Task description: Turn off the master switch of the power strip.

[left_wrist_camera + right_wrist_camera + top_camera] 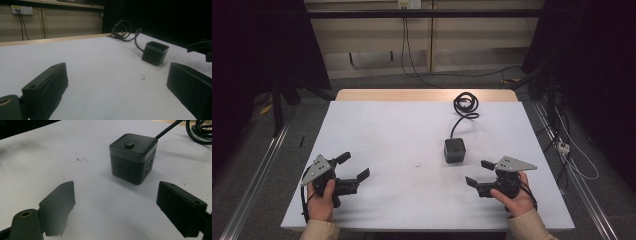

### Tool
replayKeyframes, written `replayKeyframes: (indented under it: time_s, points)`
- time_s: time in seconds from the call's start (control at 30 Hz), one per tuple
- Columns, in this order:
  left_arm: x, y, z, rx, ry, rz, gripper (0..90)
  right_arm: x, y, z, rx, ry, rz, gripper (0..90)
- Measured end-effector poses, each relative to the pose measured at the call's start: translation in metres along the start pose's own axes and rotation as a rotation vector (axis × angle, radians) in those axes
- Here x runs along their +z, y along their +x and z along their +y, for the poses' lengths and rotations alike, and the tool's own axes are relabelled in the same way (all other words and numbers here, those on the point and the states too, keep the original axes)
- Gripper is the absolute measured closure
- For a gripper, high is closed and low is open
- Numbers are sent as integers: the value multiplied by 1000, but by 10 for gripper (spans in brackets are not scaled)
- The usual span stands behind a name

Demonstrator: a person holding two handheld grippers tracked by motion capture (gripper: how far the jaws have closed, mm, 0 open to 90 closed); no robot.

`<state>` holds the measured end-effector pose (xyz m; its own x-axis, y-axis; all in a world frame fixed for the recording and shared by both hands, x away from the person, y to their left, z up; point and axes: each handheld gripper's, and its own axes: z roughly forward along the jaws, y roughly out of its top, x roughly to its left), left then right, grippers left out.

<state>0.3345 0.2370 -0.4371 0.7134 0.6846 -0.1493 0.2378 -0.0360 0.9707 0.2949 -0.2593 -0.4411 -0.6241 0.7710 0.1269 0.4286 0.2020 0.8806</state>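
**Both grippers open, cube socket untouched**

The right gripper [476, 173] rests on the white table [402, 150], jaws wide and empty, near the black cube-shaped power socket [133, 157]. Its coiled black cable [465, 106] trails toward the far edge. No lettering on it is legible. The left gripper [353, 167], also wide open, rests well apart.

1. A white sheet covered the desk [377, 130], a strip of pale wood bare along its far edge.
2. A small dark smudge [417, 165] marked the sheet near its middle.
3. A wall socket [408, 4] sat beyond, with cables [404, 45] hanging to the floor.
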Motion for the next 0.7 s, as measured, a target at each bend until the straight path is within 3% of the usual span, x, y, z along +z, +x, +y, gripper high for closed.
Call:
replayKeyframes:
  time_s: [0.7]
  points:
    - [0,0,0,1,0,1,34,-9,-5,-7,3,2,-18,135]
